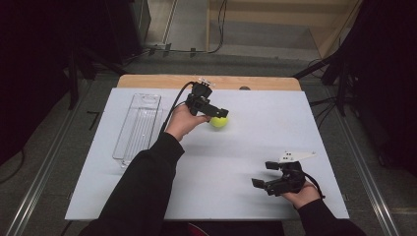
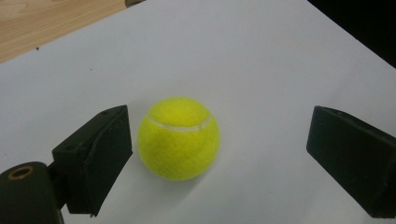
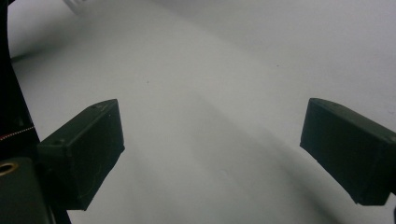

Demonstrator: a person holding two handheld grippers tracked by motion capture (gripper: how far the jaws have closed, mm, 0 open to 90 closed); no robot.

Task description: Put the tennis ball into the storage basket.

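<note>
Yellow tennis ball (image 2: 179, 138) sits on the counter (image 2: 261, 70) between the left hand-held gripper's (image 2: 219, 154) spread jaws, nearer one, untouched.

White sheet-covered table (image 1: 246, 147) across the middle of the frame, bare wood strip along its far edge. Left of centre, lying flat, a clear plastic tray (image 1: 137, 128). Just above centre, resting on the white surface, a yellow tennis ball (image 1: 219, 122).

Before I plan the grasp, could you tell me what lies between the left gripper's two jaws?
The tennis ball, close beside one jaw and apart from the other, in the left gripper view.
</note>
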